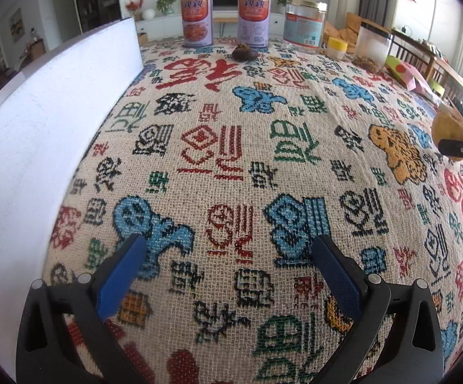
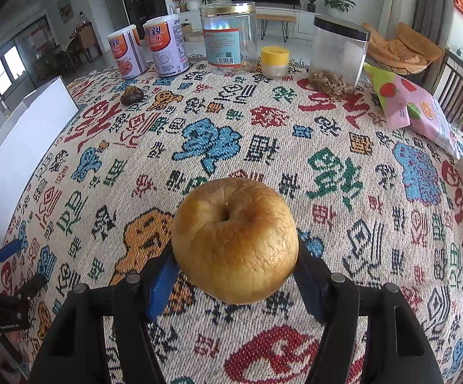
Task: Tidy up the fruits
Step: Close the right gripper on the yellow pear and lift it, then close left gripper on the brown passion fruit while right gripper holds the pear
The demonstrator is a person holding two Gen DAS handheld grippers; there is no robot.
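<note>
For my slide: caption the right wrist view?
Right gripper clamps a wrinkled yellow-brown fruit above the patterned tablecloth.

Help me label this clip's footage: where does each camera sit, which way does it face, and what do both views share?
Left wrist: sits on the left gripper, looking down across the patterned tablecloth toward the cans; its blue-padded fingers stand open with nothing between them.
Right wrist: sits on the right gripper, facing the same far edge; its fingers clamp a wrinkled yellow-brown fruit.
Shared: that fruit at the left view's right edge, two cans, clear jar, dark fruit, white box; the left gripper shows lower left in the right view.
</note>
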